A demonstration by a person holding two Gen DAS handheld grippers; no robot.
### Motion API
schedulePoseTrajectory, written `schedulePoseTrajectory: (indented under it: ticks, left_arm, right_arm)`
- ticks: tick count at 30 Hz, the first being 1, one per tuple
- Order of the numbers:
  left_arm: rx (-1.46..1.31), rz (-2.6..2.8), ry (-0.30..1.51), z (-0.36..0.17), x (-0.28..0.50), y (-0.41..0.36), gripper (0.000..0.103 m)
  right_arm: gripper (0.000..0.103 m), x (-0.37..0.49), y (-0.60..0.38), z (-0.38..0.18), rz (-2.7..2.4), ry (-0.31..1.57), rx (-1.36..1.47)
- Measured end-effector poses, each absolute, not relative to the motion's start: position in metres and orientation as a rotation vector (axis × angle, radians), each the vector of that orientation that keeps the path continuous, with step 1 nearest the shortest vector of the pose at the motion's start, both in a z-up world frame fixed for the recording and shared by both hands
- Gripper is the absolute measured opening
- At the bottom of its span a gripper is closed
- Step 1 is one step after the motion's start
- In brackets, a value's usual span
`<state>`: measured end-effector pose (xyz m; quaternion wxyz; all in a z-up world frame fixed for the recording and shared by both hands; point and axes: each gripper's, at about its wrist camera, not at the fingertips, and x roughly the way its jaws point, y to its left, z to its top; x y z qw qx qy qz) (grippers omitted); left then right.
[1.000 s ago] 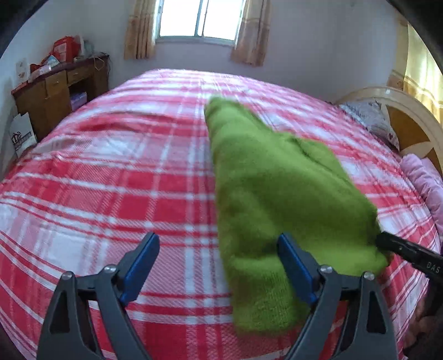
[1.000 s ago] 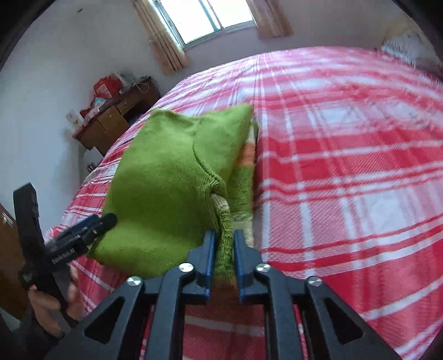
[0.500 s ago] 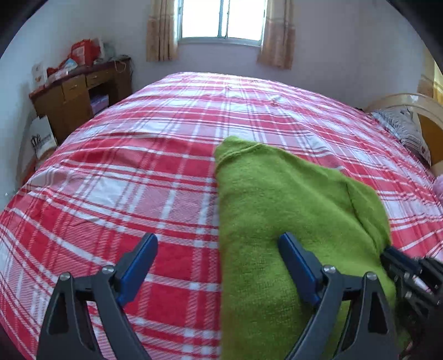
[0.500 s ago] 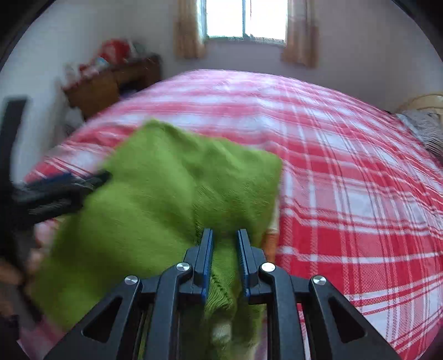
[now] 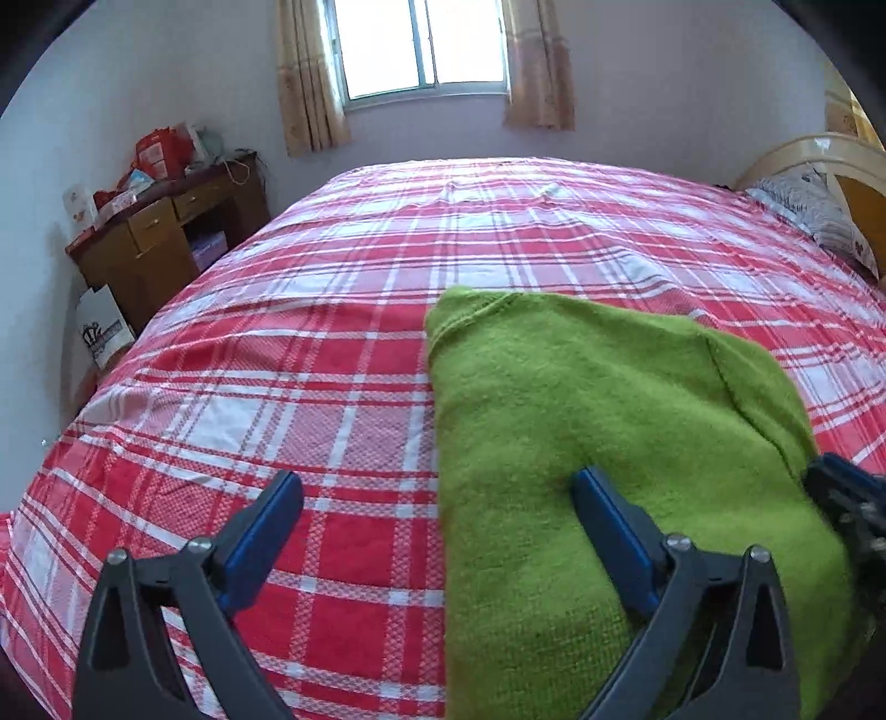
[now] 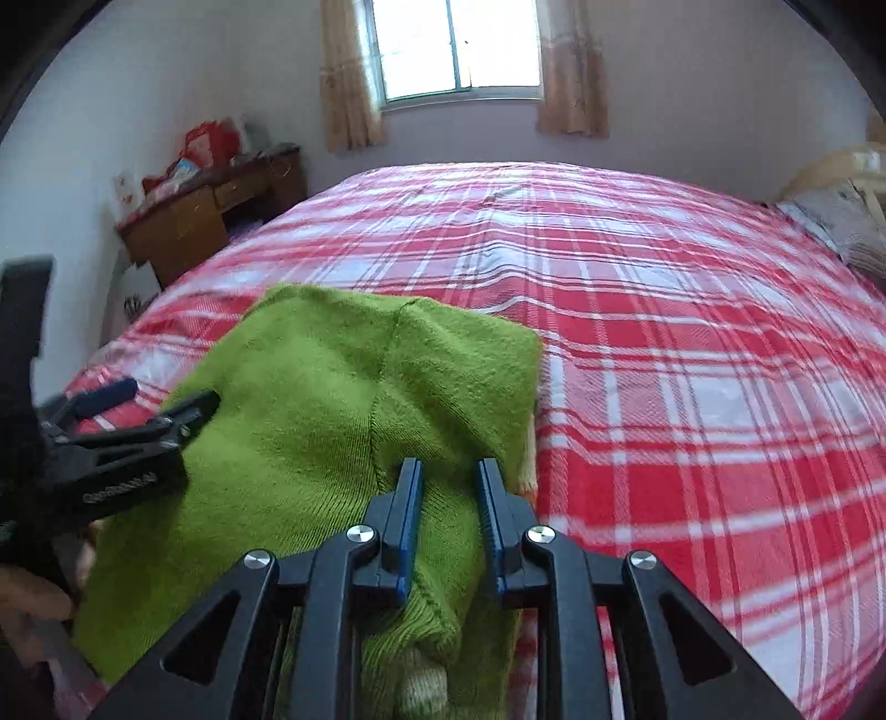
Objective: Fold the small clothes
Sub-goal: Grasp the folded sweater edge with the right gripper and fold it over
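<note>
Nearest the right wrist camera, the right gripper (image 6: 446,523) has its blue-padded fingers (image 6: 407,520) drawn close together on a bunched ridge of the green sweater (image 6: 310,421), pinching the knit at its near edge. In the left wrist view the left gripper (image 5: 437,531) has its fingers (image 5: 260,531) spread wide and released, holding nothing; the left finger hangs over the bare bedspread while the right one lies over the sweater's near part, though whether it touches the knit cannot be told. The sweater (image 5: 598,421) is folded into a roughly rectangular bundle lying on the near side of the bed (image 5: 343,343), on the red and white plaid cover, with one sleeve seam running down its top layer. Beyond it the plaid cover stretches away. Farther off, a patterned pillow (image 5: 808,205) lies by the headboard at the right, a wooden desk (image 5: 166,232) cluttered with red bags stands against the left wall, and a curtained window (image 5: 423,47) is set in the far wall.
</note>
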<state>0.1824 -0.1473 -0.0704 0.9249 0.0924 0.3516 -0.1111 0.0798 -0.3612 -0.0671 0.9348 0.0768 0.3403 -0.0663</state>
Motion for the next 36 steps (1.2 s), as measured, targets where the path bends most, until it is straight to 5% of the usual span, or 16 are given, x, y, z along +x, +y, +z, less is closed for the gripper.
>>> schedulePoseTrajectory:
  ticks: [5,8,10,13,24,36]
  left_arm:
    - [0.232,-0.210,0.699,-0.070,0.177,-0.152,0.101]
    - [0.245,-0.200,0.699,-0.070,0.175,-0.153,0.101]
    - [0.254,-0.194,0.709,-0.069,0.172,-0.152,0.101]
    - [0.260,-0.186,0.716,-0.067,0.167,-0.150,0.101]
    - [0.012,-0.407,0.802,-0.061,0.130,-0.094,0.100]
    - [-0.321,-0.626,0.989,-0.099,0.192,-0.116,0.099]
  right_arm:
    - [0.022,0.042,-0.331,-0.056,-0.125,0.692,0.077]
    - [0.033,0.037,-0.327,-0.074,-0.141,0.754,0.048]
    - [0.053,0.035,-0.336,-0.087,-0.147,0.767,0.108]
    - [0.064,0.034,-0.352,-0.091,-0.144,0.766,0.193]
    - [0.065,0.015,-0.371,-0.086,-0.076,0.670,0.352]
    - [0.065,0.068,-0.392,-0.068,0.075,0.695,0.483]
